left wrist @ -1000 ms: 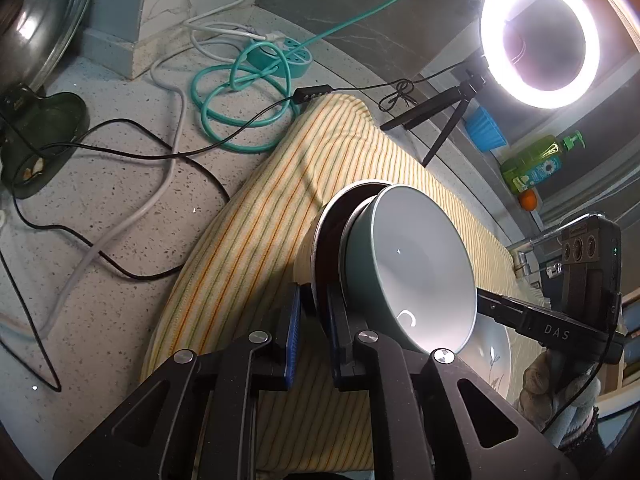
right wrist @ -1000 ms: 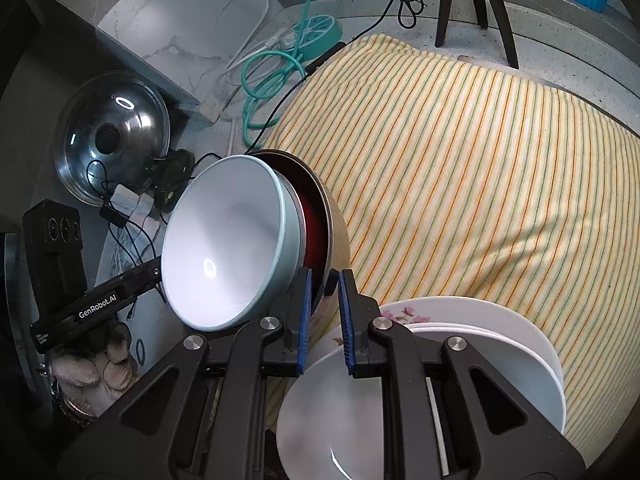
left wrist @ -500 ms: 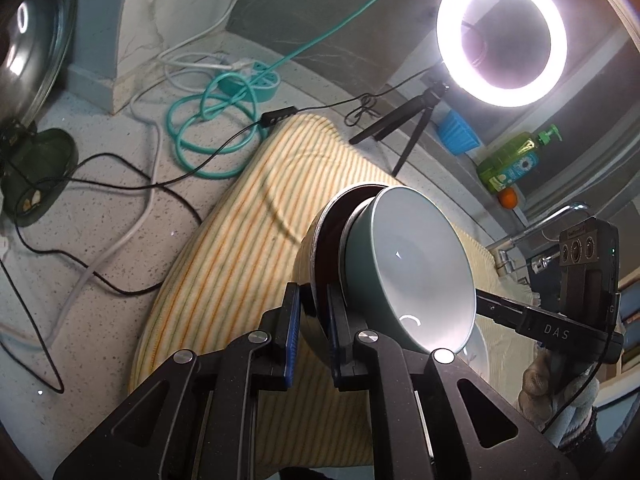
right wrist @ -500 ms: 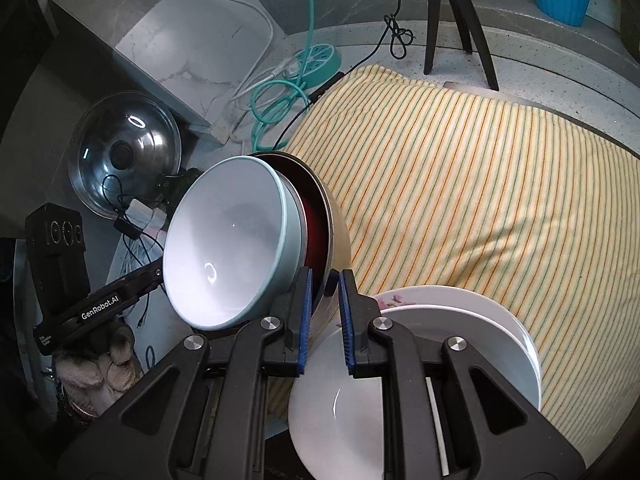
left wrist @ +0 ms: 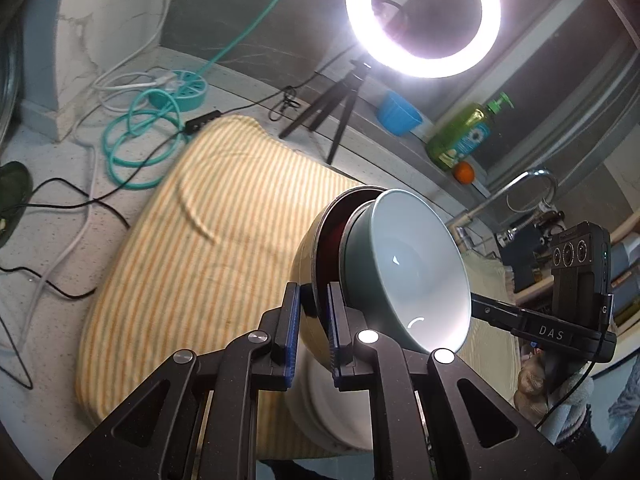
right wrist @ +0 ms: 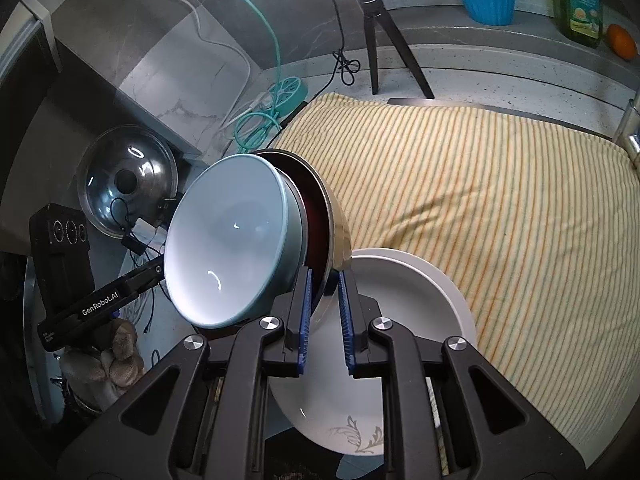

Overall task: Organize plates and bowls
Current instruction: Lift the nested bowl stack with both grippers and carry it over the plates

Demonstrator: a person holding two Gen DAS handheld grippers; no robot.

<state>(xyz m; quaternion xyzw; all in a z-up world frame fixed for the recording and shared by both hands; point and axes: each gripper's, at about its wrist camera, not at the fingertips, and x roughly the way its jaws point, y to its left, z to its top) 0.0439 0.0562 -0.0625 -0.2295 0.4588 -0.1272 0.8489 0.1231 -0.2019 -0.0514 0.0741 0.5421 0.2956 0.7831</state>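
Above the striped cloth (right wrist: 500, 208), both grippers, left (left wrist: 312, 332) and right (right wrist: 323, 308), clamp opposite rims of the nested bowls (right wrist: 240, 236), tilted on edge directly over the white plates (right wrist: 408, 300).

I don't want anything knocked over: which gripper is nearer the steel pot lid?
Left. The left gripper holds the bowl stack by its rim on the pot lid's side. The right gripper clamps the opposite rim, farther off.

A speckled table (left wrist: 60, 240) carries a striped cloth (right wrist: 500, 200), coiled teal cable (left wrist: 140, 140), tripod (right wrist: 384, 40) and white plates (right wrist: 400, 300).
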